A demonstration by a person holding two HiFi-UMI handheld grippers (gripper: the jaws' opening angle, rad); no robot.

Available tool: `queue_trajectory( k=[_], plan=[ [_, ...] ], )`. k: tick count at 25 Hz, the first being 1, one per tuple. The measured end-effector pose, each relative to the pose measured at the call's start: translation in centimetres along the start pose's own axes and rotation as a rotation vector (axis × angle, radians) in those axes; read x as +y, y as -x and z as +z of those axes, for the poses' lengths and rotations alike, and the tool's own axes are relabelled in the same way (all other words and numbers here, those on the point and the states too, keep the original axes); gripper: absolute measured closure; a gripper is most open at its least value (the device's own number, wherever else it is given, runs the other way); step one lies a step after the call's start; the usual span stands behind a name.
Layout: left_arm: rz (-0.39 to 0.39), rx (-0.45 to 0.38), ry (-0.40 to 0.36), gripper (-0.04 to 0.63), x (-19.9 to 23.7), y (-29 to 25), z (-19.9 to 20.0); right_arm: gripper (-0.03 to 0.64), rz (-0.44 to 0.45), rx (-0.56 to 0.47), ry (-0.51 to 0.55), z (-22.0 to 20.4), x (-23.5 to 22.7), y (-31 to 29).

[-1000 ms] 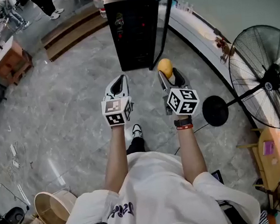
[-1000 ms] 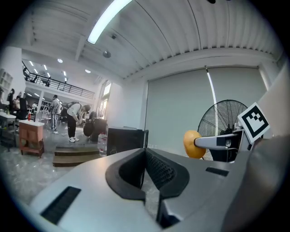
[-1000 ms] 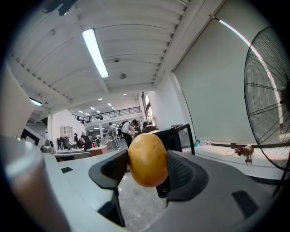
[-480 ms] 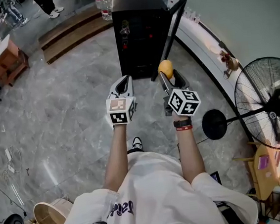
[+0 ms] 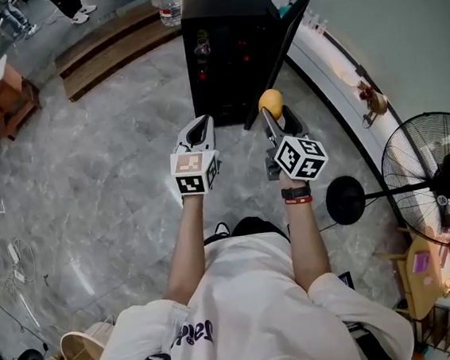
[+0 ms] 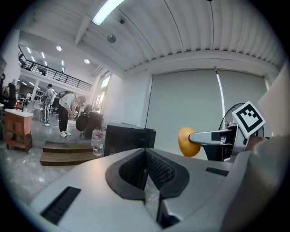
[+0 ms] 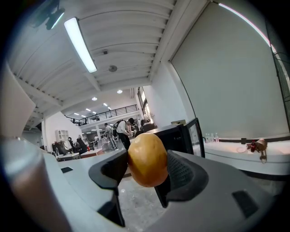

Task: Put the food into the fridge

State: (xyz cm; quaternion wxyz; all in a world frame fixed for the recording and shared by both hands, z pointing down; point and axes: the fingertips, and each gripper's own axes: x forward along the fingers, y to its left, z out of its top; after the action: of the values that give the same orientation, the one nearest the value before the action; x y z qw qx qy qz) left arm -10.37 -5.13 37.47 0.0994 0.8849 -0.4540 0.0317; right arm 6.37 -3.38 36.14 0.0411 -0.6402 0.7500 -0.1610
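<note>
A small black fridge (image 5: 227,51) stands on the floor ahead with its glass door (image 5: 276,54) swung open to the right. My right gripper (image 5: 276,114) is shut on a round yellow-orange fruit (image 5: 270,102), held in the air just short of the open door. That fruit (image 7: 147,159) fills the gap between the right gripper's pads (image 7: 180,172). The left gripper (image 5: 198,130) hovers beside it to the left, shut and holding nothing. From the left gripper view the fruit (image 6: 187,142) shows at the right, with the fridge (image 6: 129,138) behind.
A standing fan (image 5: 437,185) with a round base (image 5: 347,199) is at the right. A white curved counter (image 5: 341,67) runs along the wall. Wooden steps (image 5: 111,43), a water bottle (image 5: 166,1) and people lie beyond the fridge. Grey marble floor (image 5: 88,173) spreads to the left.
Both grippers and the view have moved forward toward the fridge, which now looks nearer. The fruit stays held in the right gripper.
</note>
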Motion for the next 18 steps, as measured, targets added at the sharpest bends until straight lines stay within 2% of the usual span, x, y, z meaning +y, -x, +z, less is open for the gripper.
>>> queue_trajectory(
  k=[12,18],
  plan=[
    [-0.012,0.009,0.02,0.577,0.5,-8.5,-0.6,0.331,0.021,0.014,0.0,-0.4,-4.7,-6.7],
    [0.054,0.038,-0.002,0.577,2.4,-14.5,-1.6,0.331,0.059,0.056,-0.002,-1.1,-7.4,-13.2]
  ],
)
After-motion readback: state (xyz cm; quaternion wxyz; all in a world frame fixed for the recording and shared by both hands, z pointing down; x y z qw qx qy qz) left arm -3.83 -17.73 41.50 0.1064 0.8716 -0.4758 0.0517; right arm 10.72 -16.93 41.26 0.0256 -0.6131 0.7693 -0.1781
